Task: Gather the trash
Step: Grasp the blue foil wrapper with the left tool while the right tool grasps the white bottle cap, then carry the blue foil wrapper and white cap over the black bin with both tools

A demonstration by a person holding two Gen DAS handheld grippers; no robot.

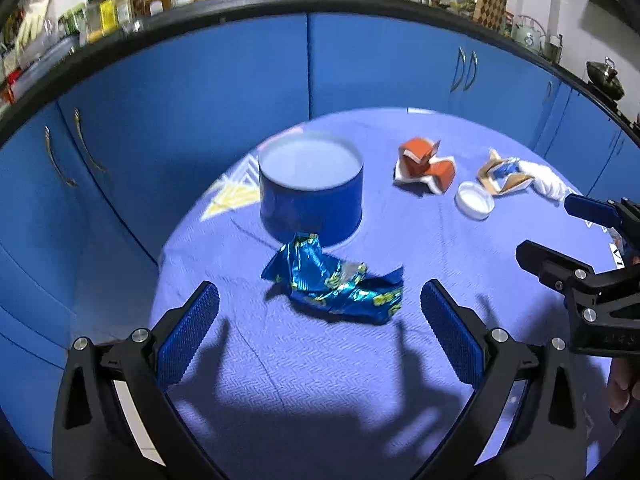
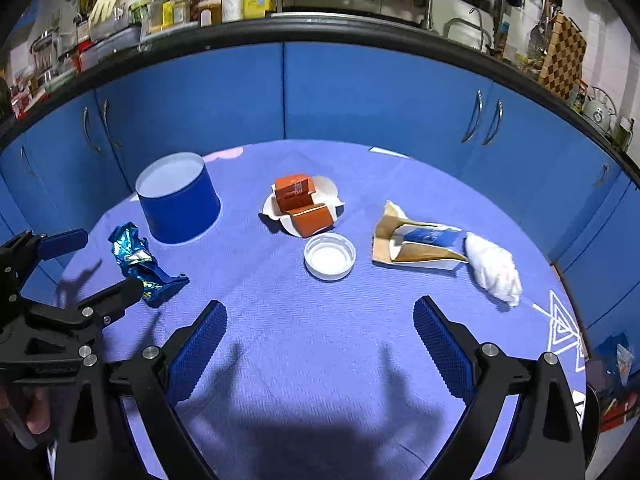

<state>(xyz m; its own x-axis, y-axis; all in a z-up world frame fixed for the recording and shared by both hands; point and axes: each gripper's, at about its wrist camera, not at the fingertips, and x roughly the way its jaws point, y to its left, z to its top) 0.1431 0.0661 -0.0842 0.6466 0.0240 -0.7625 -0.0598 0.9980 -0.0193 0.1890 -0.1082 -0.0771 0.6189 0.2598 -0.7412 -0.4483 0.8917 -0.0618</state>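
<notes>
Both grippers spread wide, blue wrapper (image 1: 334,286) beside tub (image 1: 311,191), tablecloth (image 2: 320,360) bare nearside.

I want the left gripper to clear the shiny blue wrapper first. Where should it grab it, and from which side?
Grip the crumpled middle ridge of the blue foil wrapper, coming down from above and from the near side with the open left gripper. The wrapper lies flat and wide on the tablecloth, so only its raised folds give the pads purchase. The blue tub stands close behind it and blocks the far side.
</notes>
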